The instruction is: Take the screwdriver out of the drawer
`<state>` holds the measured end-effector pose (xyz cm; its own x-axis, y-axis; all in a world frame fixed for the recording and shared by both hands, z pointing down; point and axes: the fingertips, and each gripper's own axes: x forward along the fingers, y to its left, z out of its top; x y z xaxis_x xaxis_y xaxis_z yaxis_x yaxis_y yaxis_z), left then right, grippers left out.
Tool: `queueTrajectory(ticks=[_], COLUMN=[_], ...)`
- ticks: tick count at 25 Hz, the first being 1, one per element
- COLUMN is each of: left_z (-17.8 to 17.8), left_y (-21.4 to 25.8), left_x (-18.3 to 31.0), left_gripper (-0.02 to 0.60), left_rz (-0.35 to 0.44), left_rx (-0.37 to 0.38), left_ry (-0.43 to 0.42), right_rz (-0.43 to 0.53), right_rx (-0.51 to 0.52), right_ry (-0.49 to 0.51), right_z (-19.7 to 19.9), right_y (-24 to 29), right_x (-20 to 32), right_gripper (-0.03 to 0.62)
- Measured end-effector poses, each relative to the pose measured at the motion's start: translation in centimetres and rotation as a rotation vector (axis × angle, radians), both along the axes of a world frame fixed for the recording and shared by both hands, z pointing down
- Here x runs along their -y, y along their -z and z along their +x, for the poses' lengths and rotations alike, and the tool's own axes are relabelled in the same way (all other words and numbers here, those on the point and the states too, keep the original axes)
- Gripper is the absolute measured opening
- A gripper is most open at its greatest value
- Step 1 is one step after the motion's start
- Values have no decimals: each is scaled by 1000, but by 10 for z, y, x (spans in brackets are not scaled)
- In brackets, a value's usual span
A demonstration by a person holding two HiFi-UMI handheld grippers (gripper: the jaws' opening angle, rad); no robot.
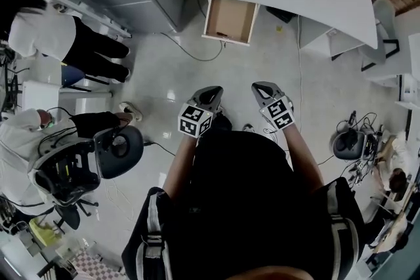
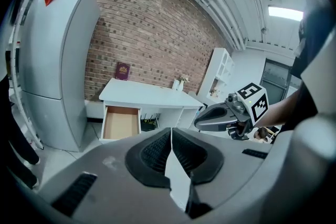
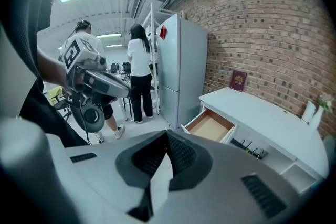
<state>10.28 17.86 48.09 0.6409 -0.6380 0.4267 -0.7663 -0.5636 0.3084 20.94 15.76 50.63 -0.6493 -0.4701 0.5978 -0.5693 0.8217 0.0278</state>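
left hand-held gripper (image 2: 171, 134), ribbed jaws together, open wooden drawer (image 2: 121, 122)

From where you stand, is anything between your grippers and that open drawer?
Nothing visible. Only bare floor separates the left gripper and right gripper from the drawer, already open. A cable lies on the floor left of it. I cannot make out a screwdriver in it.
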Motion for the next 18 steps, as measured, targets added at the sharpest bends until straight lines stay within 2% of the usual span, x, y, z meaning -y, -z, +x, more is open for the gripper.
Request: queueTrajectory(ticks=[11, 18], left_z=[-22, -33], left_y=[-5, -1], left_x=[32, 41], left_gripper=[18, 18], left_rz=[-10, 8], left_rx=[-18, -34], left_ry=[-74, -140], right_rz=[-19, 2], right_rx=[-23, -28], right_ry=[-85, -93], right_z=[-17, -56], right_y=[-9, -7], right_x=[26, 42], right_gripper=[55, 57])
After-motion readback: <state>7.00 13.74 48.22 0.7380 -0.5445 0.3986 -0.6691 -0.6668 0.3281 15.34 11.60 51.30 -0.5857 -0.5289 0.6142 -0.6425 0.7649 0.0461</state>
